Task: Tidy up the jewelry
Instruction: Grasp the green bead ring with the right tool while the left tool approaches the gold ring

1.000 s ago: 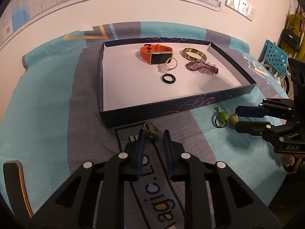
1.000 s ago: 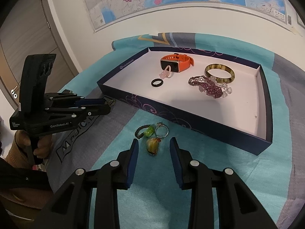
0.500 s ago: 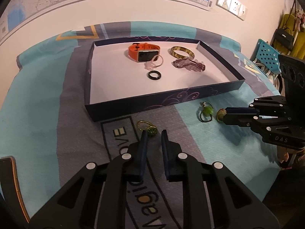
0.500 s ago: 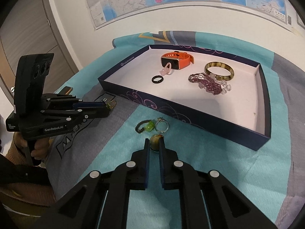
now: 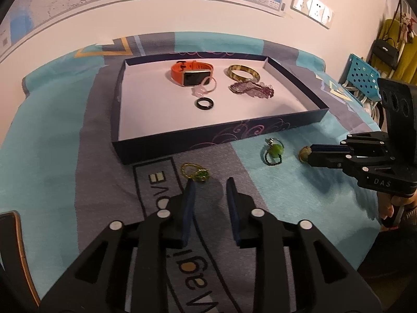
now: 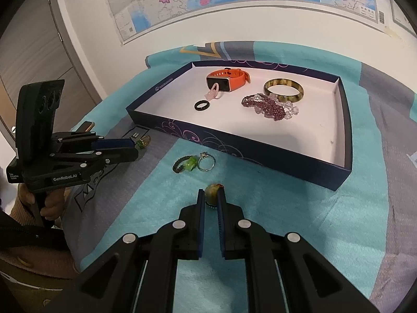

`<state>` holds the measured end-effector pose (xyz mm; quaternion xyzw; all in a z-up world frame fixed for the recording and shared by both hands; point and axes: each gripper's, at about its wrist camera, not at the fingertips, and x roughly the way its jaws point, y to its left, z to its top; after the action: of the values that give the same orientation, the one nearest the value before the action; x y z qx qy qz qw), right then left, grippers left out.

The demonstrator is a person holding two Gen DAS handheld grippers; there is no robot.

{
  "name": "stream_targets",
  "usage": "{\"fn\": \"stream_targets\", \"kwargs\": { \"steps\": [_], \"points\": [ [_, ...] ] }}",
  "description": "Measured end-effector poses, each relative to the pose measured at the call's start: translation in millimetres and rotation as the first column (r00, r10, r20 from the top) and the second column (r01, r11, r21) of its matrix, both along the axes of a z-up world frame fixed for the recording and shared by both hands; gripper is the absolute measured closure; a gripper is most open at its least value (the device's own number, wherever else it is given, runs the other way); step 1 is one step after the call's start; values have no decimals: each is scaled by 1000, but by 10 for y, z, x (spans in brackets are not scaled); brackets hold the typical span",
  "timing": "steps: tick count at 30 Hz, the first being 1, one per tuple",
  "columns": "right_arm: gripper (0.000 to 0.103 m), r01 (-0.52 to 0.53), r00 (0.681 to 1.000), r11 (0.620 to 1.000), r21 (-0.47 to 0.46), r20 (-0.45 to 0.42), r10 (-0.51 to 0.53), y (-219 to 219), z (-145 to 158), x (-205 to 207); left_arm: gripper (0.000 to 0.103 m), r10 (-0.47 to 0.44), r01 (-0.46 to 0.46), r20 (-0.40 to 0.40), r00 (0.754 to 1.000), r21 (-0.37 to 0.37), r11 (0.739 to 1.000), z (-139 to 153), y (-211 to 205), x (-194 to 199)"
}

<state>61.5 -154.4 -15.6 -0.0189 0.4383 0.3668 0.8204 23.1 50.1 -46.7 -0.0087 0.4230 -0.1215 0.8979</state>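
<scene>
A dark blue tray (image 5: 260, 130) (image 6: 234, 143) holds an orange watch (image 5: 191, 74), a black ring (image 5: 205, 103), a pink ring, a brown bangle (image 5: 243, 72) and purple beads (image 5: 251, 90). My right gripper (image 6: 211, 195) is shut on a yellow-brown stone ring (image 6: 212, 192), also in the left wrist view (image 5: 303, 154). My left gripper (image 5: 209, 182) is open and empty, just behind a gold ring with a green stone (image 5: 195, 172). A green bead ring with a silver ring (image 6: 194, 163) (image 5: 273, 152) lies on the cloth between the grippers.
A teal and grey cloth (image 5: 52, 130) covers the table, with a wall and a map behind it. A dark, orange-edged object (image 5: 13, 234) lies at the left edge. A blue chair (image 5: 362, 75) stands at the far right.
My right gripper has shut on the yellow-brown ring. My left gripper narrowed over the gold ring, then opened and drew back; the ring lies on the cloth.
</scene>
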Motion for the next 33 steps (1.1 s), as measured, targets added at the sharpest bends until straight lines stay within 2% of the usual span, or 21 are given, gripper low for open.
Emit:
{"fn": "stream_targets", "kwargs": {
  "steps": [3,5,12,21,29,30,31,33],
  "points": [
    [91,13,1000,1000,6,9,-13,-19,32,-2,72,18,-18,3,1000,10,1000,10,39,11],
    [84,15,1000,1000,11,19,-15,-17,64,-2,70,25,-25,3,1000,15,1000,11,54,30],
    [83,-43,998,999,14,49,42,213,137,5,68,34,-34,-2,999,21,999,-6,37,93],
    [83,-51,999,999,-6,-18,51,442,-8,135,69,29,-29,-7,1000,14,999,-21,22,112],
    [87,-73,997,997,5,-17,73,375,-2,74,69,28,-28,-8,1000,8,1000,-17,28,110],
    [89,-81,996,997,16,-22,82,356,6,57,69,27,-27,-8,1000,6,1000,-15,28,103],
    [100,-90,996,996,24,-29,90,353,12,42,69,24,-24,-8,1000,5,1000,-11,25,98],
    [101,-107,994,994,31,-30,108,332,30,-4,69,15,-14,-6,1000,8,1000,-7,3,82]
  ]
}}
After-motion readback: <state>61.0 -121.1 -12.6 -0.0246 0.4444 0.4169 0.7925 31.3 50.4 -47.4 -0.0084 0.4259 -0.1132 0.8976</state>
